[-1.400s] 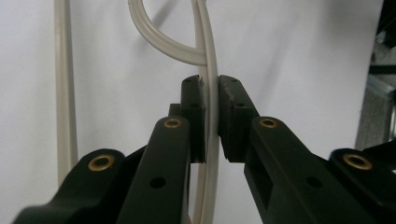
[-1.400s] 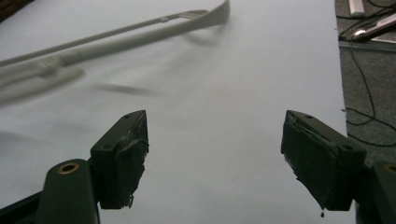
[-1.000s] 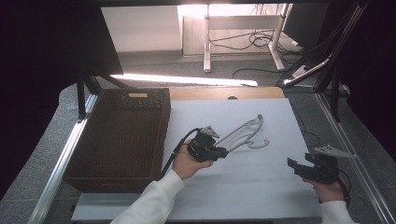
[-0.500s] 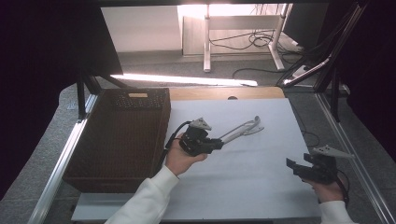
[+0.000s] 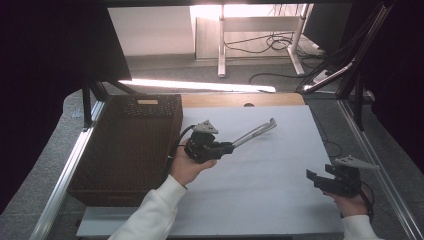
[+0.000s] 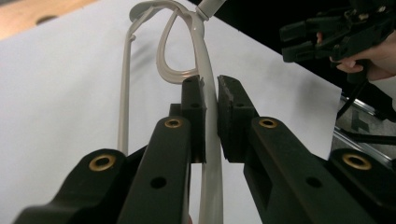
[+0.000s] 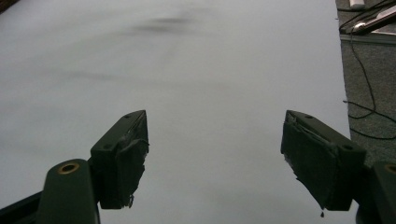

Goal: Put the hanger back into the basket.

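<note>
The clothes hanger (image 6: pixel 205 93) is a pale grey-beige plastic one, thin and smooth, with curved arms that loop round near the neck and a slim straight bar running alongside. In the left gripper view one of its arms passes straight between the two black jaws, and the pads press on it from both sides — the left gripper (image 5: pixel 231 146) is clamped narrow on the hanger, with the looped part and the neck reaching out beyond the fingertips. From the high view the hanger (image 5: pixel 255 132) sticks out from the front of that gripper, slanting up and away over the white table sheet (image 5: pixel 270 200), seen nearly edge-on so it looks like a single rod with a small hooked end; it appears lifted clear of the sheet. Just to the near-left of the left gripper, behind the hand that holds it, stands a dark brown woven basket (image 5: pixel 125 145), a deep rectangular one with a pale label on its far rim; what lies inside cannot be made out from here. The right gripper (image 5: pixel 312 177) sits well apart, off to the far side of the hanger's tip — its jaws stand wide with nothing between them, over bare white sheet.
</note>
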`<control>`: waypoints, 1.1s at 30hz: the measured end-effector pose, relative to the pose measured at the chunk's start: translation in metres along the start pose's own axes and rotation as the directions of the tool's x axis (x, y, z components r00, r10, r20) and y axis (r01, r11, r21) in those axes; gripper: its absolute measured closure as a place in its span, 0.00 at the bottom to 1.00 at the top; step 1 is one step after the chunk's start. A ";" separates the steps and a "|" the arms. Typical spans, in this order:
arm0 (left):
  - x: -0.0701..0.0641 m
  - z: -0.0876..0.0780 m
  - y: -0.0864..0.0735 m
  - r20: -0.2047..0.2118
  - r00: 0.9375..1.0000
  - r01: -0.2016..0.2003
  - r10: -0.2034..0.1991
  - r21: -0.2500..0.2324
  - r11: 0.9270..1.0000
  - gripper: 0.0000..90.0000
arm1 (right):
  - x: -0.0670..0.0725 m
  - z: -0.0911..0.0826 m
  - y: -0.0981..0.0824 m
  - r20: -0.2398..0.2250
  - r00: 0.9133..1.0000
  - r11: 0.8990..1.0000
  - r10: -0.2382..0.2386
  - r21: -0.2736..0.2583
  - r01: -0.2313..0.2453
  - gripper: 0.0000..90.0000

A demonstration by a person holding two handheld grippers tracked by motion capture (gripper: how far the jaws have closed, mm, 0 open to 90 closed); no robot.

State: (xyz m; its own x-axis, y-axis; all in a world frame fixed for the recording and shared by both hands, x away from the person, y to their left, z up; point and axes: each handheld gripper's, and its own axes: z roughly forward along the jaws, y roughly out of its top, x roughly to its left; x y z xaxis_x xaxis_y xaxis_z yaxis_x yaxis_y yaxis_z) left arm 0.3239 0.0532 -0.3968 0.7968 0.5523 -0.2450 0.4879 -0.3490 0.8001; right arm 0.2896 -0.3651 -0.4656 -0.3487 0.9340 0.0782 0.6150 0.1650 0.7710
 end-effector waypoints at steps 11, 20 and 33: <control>-0.004 -0.019 0.003 0.007 1.000 -0.009 0.009 -0.033 0.999 0.92 | 0.001 0.001 0.000 -0.002 1.000 1.000 -0.005 0.000 0.005 0.27; -0.006 -0.037 0.005 0.008 1.000 -0.018 0.019 -0.060 0.998 0.92 | 0.001 0.001 0.000 -0.001 1.000 1.000 -0.005 0.001 0.005 0.27; -0.001 -0.058 0.002 -0.013 1.000 -0.026 0.025 -0.085 0.996 0.92 | 0.002 0.002 0.000 0.000 1.000 1.000 -0.005 0.003 0.005 0.27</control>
State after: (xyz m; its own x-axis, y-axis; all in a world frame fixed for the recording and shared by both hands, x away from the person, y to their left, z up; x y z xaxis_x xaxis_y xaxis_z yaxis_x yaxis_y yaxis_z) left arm 0.3035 0.0961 -0.3626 0.8041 0.5531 -0.2178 0.4347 -0.2974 0.8500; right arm 0.2901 -0.3632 -0.4669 -0.3518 0.9331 0.0743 0.6154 0.1708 0.7695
